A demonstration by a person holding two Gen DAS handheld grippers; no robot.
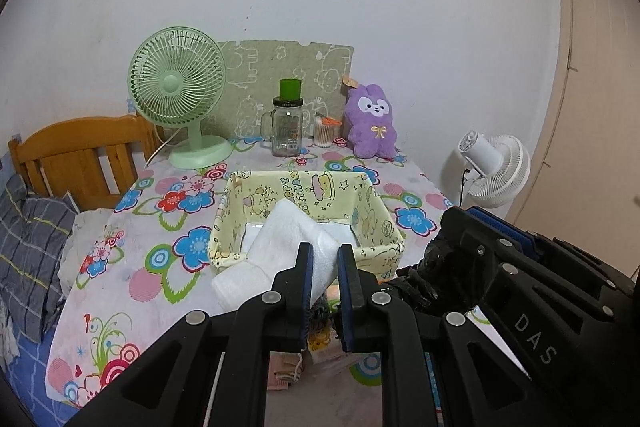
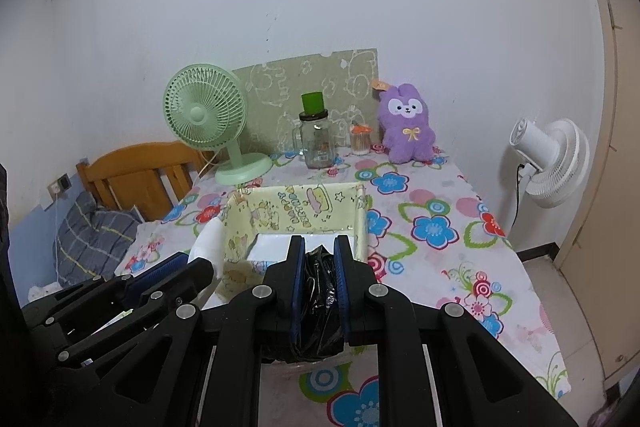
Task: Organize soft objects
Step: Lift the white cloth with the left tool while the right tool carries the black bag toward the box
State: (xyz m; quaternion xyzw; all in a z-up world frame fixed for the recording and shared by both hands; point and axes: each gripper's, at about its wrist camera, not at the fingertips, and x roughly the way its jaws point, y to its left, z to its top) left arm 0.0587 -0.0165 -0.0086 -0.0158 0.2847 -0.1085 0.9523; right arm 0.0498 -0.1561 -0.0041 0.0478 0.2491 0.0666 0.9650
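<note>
The white towel [image 1: 280, 247], soft and floppy, droops over the yellow fabric box's [image 1: 376, 223] near-left rim while your left gripper [image 1: 325, 269] pinches its near end, so support its middle; your right gripper [image 2: 319, 269] clamps crinkly black plastic [image 2: 318, 307].

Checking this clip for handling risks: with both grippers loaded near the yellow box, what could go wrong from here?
1. The white towel is pinched only at one corner by the left gripper; it may sag and land draped over the yellow box rim.
2. The right gripper holds a crinkled black bag, which might slip.
</note>
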